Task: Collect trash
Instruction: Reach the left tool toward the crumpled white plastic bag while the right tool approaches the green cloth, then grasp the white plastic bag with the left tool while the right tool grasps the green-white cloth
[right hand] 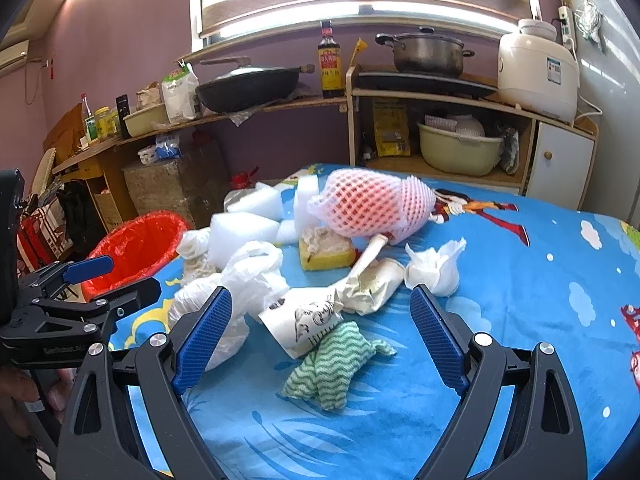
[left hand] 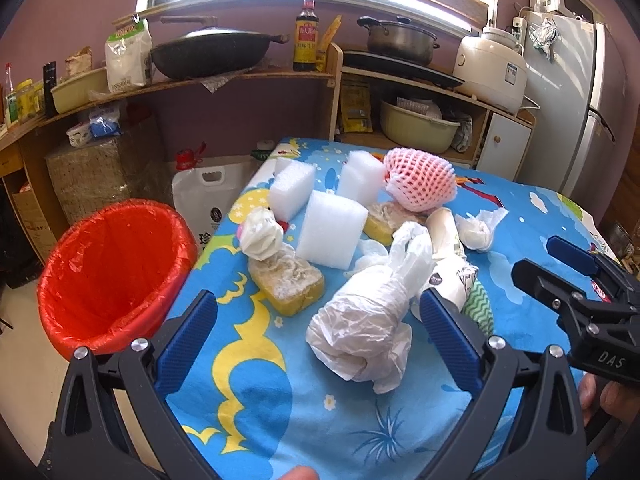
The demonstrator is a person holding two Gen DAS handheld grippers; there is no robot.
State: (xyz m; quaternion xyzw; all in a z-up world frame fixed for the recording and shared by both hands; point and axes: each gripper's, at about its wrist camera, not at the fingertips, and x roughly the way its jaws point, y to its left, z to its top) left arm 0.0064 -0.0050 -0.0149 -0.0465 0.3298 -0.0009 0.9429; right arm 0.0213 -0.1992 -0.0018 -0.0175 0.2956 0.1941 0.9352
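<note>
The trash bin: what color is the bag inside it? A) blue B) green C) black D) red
D: the trash bin beside the table is lined with a shiny red bag, seen in both views.

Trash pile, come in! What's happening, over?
Left gripper open over plastic bag. Right gripper open over paper cup. Red bin waiting beside table, nothing blocking.

Three white foam blocks [left hand: 331, 235], two yellow sponges [left hand: 291, 285] (both grimy), one red bin [left hand: 116, 272].
</note>
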